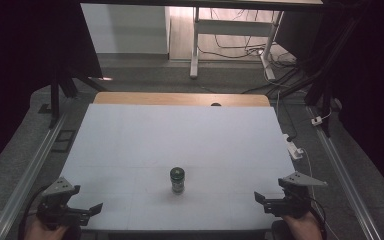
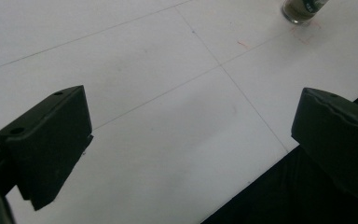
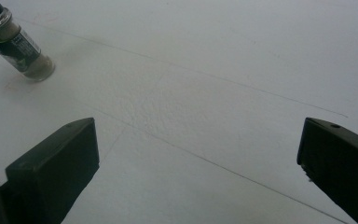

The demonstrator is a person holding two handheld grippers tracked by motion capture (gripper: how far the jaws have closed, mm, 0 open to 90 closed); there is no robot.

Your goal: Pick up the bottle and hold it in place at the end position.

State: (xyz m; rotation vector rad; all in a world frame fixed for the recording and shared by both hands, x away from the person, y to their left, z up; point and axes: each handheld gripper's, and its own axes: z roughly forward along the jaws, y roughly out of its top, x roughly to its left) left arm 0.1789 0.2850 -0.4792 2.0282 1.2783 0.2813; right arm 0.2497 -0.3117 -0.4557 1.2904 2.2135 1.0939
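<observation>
Both tools (image 1: pixel 96 207) (image 1: pixel 258 198) low, wide-jawed, flanking jar (image 1: pixel 177 180).

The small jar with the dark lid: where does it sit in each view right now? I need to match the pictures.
High view: the jar stands upright near the table's front edge, midway between both grippers.
Left gripper view: the jar's base is at the top right corner, beyond the open jaws.
Right gripper view: the jar is at the top left, leaning in the picture.
Shared landmark: the thin lines on the white table top.
</observation>
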